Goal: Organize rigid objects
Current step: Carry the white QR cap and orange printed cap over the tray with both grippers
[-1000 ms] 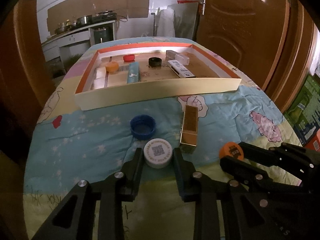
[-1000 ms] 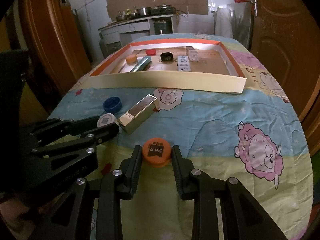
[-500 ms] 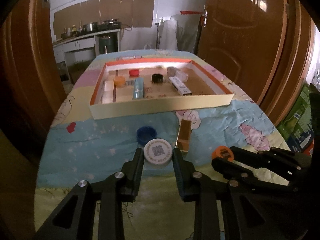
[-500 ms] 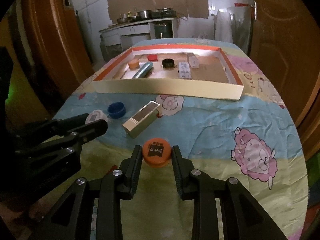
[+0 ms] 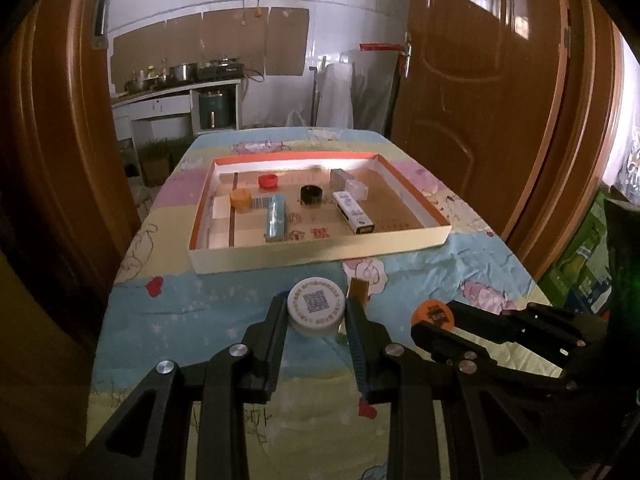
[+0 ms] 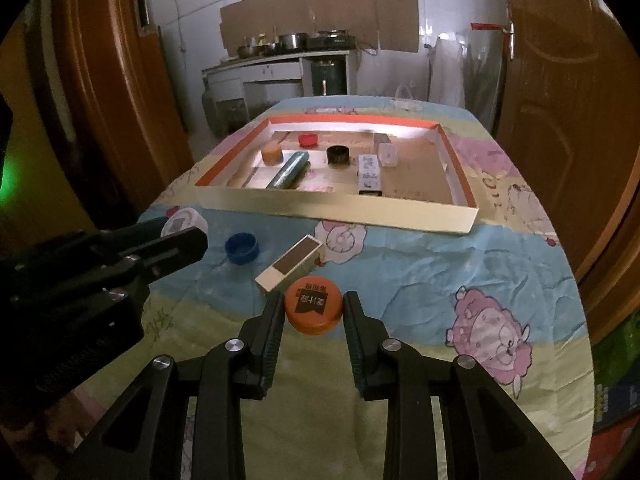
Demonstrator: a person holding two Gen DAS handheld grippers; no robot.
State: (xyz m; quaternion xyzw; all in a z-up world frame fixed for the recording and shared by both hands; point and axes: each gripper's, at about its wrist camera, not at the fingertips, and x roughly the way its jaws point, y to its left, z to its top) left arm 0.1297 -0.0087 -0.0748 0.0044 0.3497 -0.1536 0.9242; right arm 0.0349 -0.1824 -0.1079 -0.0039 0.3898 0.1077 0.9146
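My left gripper is shut on a white cap with a QR code and holds it above the bedsheet. It also shows in the right wrist view. My right gripper is shut on an orange cap with a black label, also lifted; it shows in the left wrist view. A blue cap and a gold box lie on the sheet. The shallow cardboard tray sits further away, holding several caps and boxes.
The tray holds an orange cap, a red cap, a black cap, a blue tube and a white box. Wooden doors stand on both sides. The table edge drops off at left and right.
Both grippers have risen from the sheet with their caps and moved toward the tray. The blue cap and gold box stayed on the sheet.
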